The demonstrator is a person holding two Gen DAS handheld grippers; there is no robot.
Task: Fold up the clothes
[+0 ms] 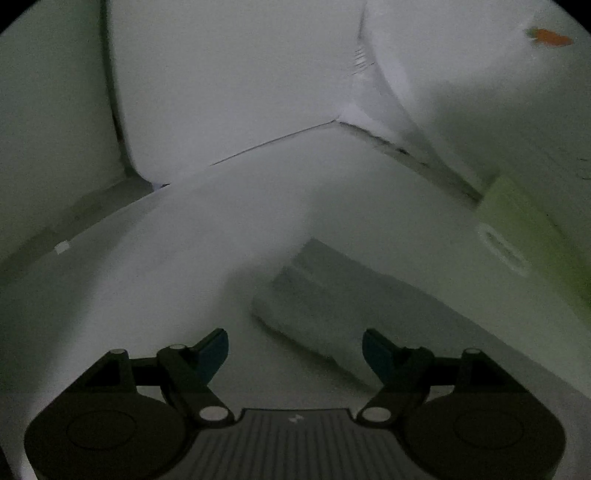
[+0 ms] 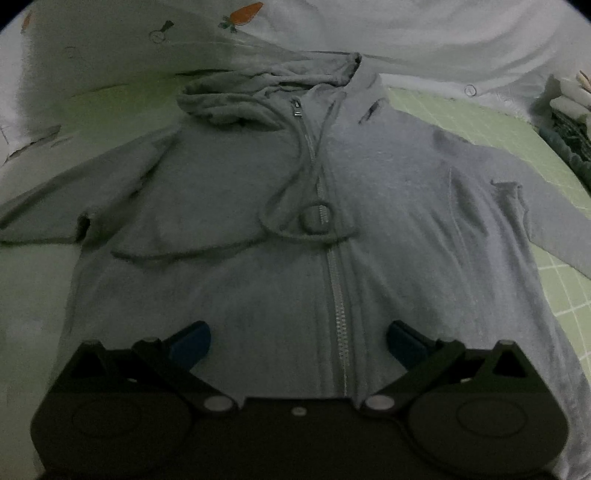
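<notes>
A grey zip hoodie lies flat and face up on a green gridded sheet. Its hood is at the top, its sleeves are spread to both sides, and the drawstring is looped over the zipper. My right gripper hovers open over the lower front, straddling the zipper, with nothing pinched. In the dim left wrist view a pale grey strip of cloth, seemingly a sleeve, lies on white bedding. My left gripper stands open just before its near end, and its pads grip nothing.
White pillows and carrot-print bedding rise behind the hoodie. A yellow-green object lies at the right of the left wrist view. A dark pile of items sits at the far right edge.
</notes>
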